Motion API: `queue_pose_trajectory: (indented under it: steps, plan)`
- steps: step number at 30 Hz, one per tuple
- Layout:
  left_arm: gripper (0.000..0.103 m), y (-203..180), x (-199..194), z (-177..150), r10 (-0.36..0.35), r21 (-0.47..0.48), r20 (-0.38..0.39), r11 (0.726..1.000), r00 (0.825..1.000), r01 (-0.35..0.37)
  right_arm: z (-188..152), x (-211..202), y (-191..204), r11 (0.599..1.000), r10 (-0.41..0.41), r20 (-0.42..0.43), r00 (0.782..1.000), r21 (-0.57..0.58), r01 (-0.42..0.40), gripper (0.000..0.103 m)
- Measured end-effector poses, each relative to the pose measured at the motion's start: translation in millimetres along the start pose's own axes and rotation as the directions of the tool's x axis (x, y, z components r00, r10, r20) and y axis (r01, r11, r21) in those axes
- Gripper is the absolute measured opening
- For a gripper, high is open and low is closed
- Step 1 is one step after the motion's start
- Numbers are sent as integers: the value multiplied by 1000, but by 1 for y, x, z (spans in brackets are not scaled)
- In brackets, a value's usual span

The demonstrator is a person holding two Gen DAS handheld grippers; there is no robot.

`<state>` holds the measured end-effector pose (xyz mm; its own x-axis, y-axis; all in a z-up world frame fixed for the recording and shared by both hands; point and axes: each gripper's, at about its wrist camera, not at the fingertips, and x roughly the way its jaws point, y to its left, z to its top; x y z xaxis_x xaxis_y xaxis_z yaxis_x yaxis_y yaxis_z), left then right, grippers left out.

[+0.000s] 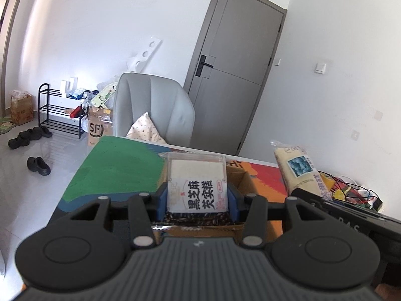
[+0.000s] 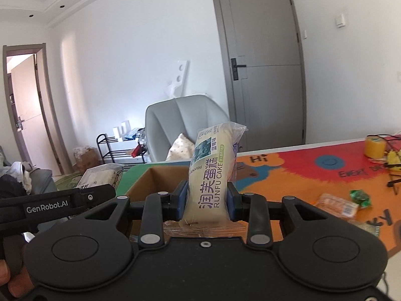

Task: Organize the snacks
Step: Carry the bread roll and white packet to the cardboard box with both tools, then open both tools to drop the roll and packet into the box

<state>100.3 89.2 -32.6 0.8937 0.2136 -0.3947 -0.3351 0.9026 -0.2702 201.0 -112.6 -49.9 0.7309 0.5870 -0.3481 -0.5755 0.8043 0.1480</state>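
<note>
My left gripper (image 1: 197,200) is shut on a black sesame cake packet (image 1: 198,183), white with black characters, held upright above an open cardboard box (image 1: 239,175). My right gripper (image 2: 207,200) is shut on a cream Runfu cake packet (image 2: 213,173), also upright, just right of the cardboard box (image 2: 147,183). That packet also shows at the right of the left wrist view (image 1: 297,168). The left gripper's packet (image 2: 100,175) shows at the left of the right wrist view.
The table has a colourful mat (image 2: 313,173). On it lie an orange snack packet (image 2: 337,205), a green wrapper (image 2: 361,197), a yellow tape roll (image 2: 374,146) and cables (image 1: 351,190). A grey chair (image 1: 153,107) with a cushion stands behind the table.
</note>
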Motion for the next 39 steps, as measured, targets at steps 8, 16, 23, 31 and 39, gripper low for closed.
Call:
queue_pose_trajectory:
  steps: [8,16,23,31,39]
  plan:
    - [46,11,19,2,4,-10,-27,1000,1000,-4,-2,27,5,999,40,-27,999,28,-40,33]
    - [46,11,37,8,-3,-3,-39,1000,999,3,-3,44,7,998,51,-50,997,43,-49,33]
    - [46,10,52,10,0,-5,-56,1000,998,-1,-2,43,5,998,52,-27,998,48,-51,53]
    - [46,1,61,11,-14,16,-74,1000,997,15,1,27,-17,991,29,-13,999,128,-27,55]
    - [59,-6,61,9,-9,35,-71,999,997,11,-4,13,-34,987,-7,-7,1000,160,8,61]
